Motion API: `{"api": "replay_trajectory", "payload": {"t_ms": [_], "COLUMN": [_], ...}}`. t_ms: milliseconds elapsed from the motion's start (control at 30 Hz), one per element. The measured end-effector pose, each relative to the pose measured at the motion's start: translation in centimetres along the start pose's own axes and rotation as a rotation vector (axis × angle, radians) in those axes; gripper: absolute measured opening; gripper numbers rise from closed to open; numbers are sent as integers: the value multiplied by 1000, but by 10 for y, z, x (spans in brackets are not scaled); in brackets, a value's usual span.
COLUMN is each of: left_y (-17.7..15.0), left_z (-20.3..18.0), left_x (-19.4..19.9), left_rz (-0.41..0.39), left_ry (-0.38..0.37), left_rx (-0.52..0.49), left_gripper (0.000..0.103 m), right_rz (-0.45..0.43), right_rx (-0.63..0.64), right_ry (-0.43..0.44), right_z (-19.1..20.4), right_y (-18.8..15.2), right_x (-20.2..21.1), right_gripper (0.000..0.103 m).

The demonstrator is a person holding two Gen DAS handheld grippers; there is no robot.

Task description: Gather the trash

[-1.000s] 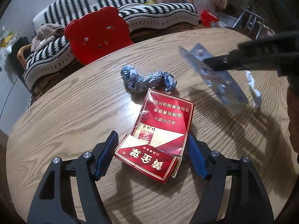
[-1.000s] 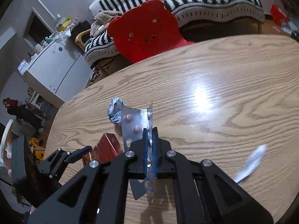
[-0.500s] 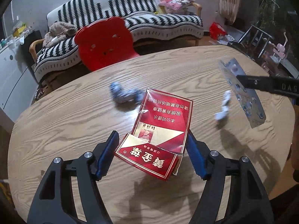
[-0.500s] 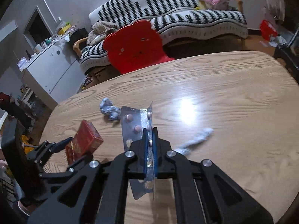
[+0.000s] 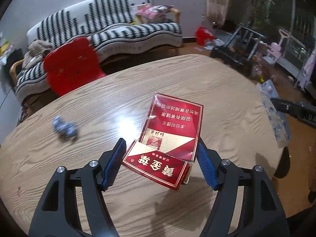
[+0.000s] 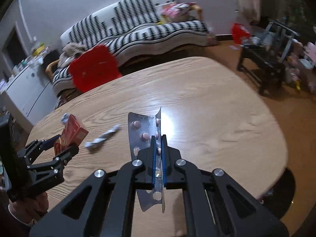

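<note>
My left gripper (image 5: 161, 158) is shut on a red cigarette pack (image 5: 169, 136) with its lid flipped open, held above the wooden table (image 5: 118, 102). In the right wrist view the pack (image 6: 72, 133) and left gripper (image 6: 63, 146) show at the left. My right gripper (image 6: 157, 144) is shut on a silver pill blister sheet (image 6: 143, 132), held upright over the table; it also shows at the right of the left wrist view (image 5: 274, 116). A crumpled blue-white wrapper (image 5: 64, 128) lies on the table at the left. A twisted white wrapper (image 6: 102, 138) lies between the grippers.
A red plastic chair (image 5: 71, 71) stands at the table's far edge, with a striped sofa (image 5: 118, 31) behind it. A white cabinet (image 6: 25, 90) is at the left. A dark rack (image 6: 266, 59) and toys crowd the floor at the right.
Both grippers have lifted and pulled back from the table with their items. The crumpled wrapper now looks farther left and the blister sheet farther right in the left wrist view.
</note>
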State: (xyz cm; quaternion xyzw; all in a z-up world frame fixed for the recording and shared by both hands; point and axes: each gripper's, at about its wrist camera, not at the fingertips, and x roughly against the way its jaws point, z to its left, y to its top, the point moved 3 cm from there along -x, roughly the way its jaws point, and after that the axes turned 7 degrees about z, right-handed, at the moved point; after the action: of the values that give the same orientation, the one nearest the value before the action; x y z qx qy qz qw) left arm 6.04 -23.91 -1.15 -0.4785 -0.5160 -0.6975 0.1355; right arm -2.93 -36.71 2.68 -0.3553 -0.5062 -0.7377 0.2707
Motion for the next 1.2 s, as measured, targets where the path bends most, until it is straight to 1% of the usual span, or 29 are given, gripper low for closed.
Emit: {"api": "replay_trajectory", "payload": {"t_ms": [67, 167, 400, 467, 600, 800, 900, 1000, 1133, 1200], "left_y": [7, 15, 18, 14, 3, -24, -37, -47, -52, -48], "left_z": [-27, -69, -173, -209, -268, -354, -385, -409, -426, -426], "left_x": [-1, -4, -14, -16, -22, -29, -33, -42, -51, -56], "left_rz": [-9, -15, -22, -22, -13, 11, 25, 48, 69, 76], "left_ry": [-27, -76, -181, -219, -288, -384, -409, -420, -430, -433], "left_rx": [-23, -50, -165, -207, -284, -408, -458, -488, -497, -494], "left_gripper": [68, 68, 68, 68, 68, 68, 68, 68, 68, 68], "right_rz": [-13, -24, -52, -58, -65, -61, -59, -53, -48, -47], "right_rx": [-49, -76, -188, -228, -315, -422, -464, -492, -516, -521], "right_ry": [-17, -53, -145, -167, -217, -247, -265, -273, -280, -282], "right_z": [-31, -62, -156, -183, -242, -309, -337, -354, -369, -372], "right_y": [-8, -18, -51, -64, -93, -133, -150, -161, -171, -174], "right_x": [14, 29, 67, 76, 99, 121, 129, 133, 136, 137], "right_gripper": [6, 6, 6, 6, 6, 6, 6, 6, 6, 6]}}
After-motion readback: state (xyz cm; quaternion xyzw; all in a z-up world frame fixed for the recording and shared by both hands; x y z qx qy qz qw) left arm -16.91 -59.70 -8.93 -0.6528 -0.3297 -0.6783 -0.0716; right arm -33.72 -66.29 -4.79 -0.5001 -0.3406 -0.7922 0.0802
